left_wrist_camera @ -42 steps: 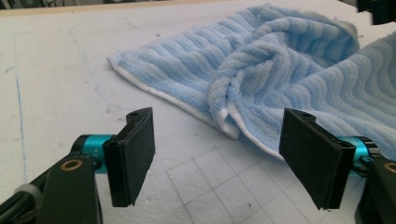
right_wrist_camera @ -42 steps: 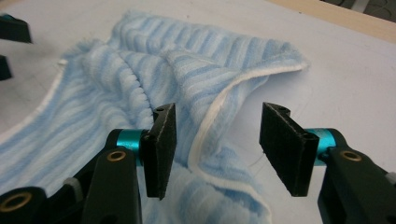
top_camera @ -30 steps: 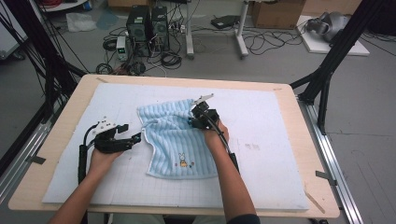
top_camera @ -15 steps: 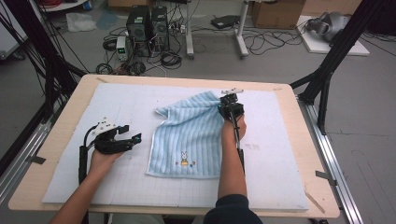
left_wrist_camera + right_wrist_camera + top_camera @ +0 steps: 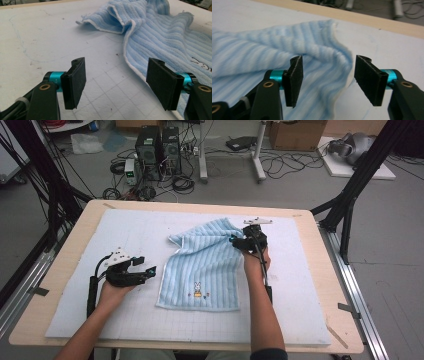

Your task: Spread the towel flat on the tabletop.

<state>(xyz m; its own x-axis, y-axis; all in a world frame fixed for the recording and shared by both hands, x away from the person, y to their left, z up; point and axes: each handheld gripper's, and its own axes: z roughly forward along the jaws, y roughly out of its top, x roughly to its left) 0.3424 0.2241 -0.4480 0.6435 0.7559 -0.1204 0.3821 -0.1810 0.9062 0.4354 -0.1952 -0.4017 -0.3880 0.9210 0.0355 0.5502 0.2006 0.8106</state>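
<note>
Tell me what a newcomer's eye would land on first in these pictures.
First, the light blue striped towel spread near the middle of the white mat, a small rabbit picture near its front hem and its far edge rumpled. Next, the right tongs at the towel's far right corner, jaws just opened with the cloth loose between them. The left tongs wait open beside the towel's left edge.

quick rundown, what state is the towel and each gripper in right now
towel: mostly spread flat, far left corner folded over, far right corner rumpled
left gripper: open, nothing between its jaws, beside the towel's left edge
right gripper: jaws just opened, towel's corner between them, not pinched
</note>
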